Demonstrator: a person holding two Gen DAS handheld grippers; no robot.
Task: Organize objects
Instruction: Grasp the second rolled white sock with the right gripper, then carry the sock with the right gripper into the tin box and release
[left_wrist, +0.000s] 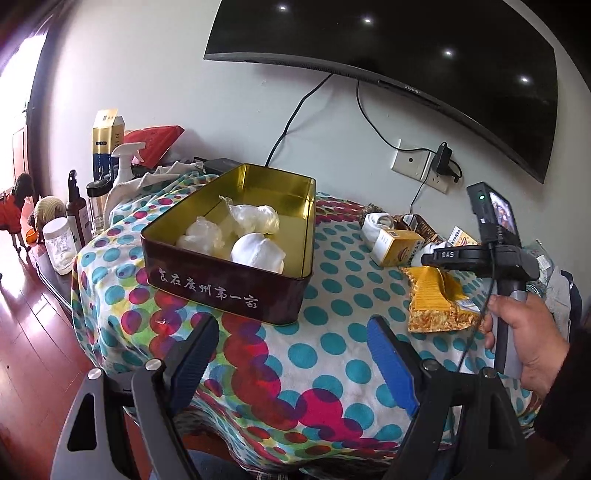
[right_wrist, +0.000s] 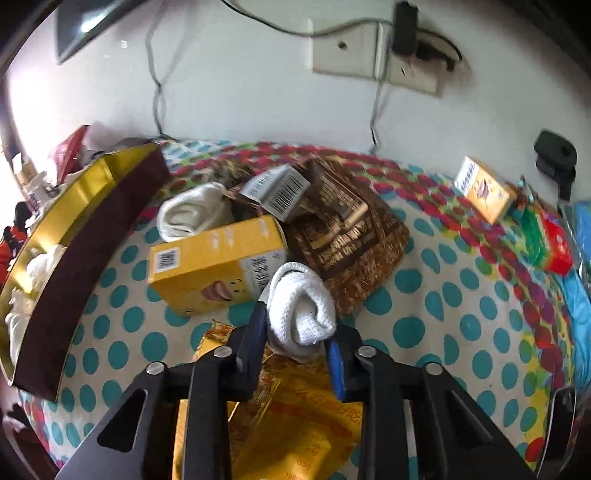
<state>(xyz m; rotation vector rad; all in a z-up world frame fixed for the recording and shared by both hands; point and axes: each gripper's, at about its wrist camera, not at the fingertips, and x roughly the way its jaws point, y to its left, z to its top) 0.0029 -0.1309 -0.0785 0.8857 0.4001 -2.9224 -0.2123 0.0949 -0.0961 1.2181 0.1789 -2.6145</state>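
Blue-padded right gripper (right_wrist: 295, 332) is clamped on 1 rolled white knit sock (right_wrist: 301, 306), its roll lying across the jaws, over the crumpled gold foil wrapper (right_wrist: 295, 413). Its likely goal, the dark red rectangular tin (right_wrist: 85, 254) with a gold lining, lies left. Nearer that tin, the left gripper (left_wrist: 295, 358) hangs with jaws apart, empty.

Rolled white sock (right_wrist: 301, 306) pinched upright beside the yellow box (right_wrist: 218, 266).
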